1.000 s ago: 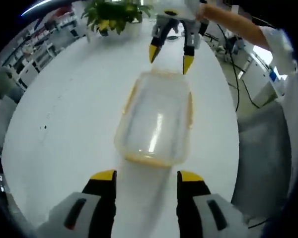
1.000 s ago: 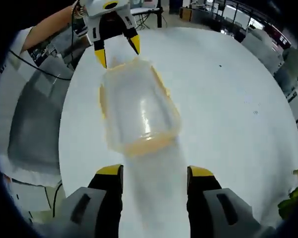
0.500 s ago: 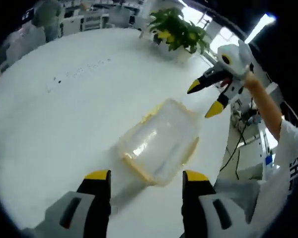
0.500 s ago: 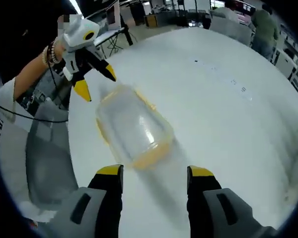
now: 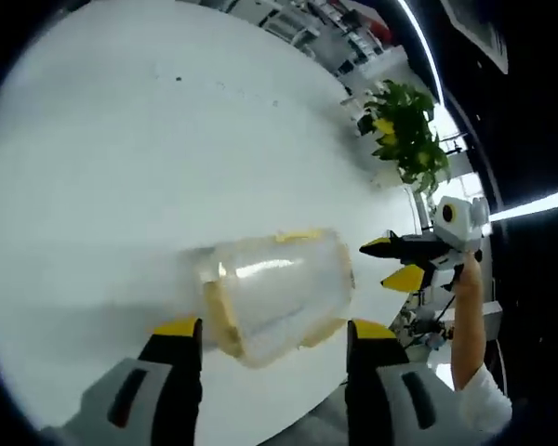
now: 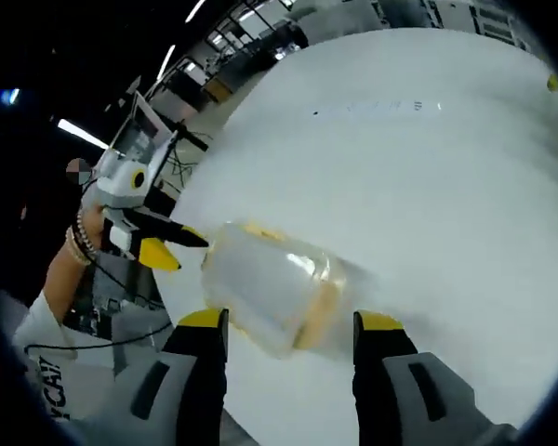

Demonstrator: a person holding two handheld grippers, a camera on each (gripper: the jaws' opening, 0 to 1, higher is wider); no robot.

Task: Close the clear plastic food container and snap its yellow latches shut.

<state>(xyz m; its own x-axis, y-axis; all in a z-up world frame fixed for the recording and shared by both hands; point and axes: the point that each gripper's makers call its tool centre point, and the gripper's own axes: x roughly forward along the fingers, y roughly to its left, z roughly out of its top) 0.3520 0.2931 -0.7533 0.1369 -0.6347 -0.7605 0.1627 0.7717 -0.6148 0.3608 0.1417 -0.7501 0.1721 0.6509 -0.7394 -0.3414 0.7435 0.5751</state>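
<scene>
both jaw pairs spread wide, left gripper [image 5: 272,330] and right gripper [image 6: 284,321] flanking the clear rectangular yellow-latched plastic container [image 5: 274,293] on the white table [image 5: 121,158]; a lopsided push could skid it.

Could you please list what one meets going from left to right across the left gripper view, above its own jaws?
Clear plastic food container on the white table → right gripper → person's forearm.

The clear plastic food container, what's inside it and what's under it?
The container looks empty; through its clear walls you see just glare and the yellow latches. It rests on the white table. Motion blur hides small contents.
</scene>
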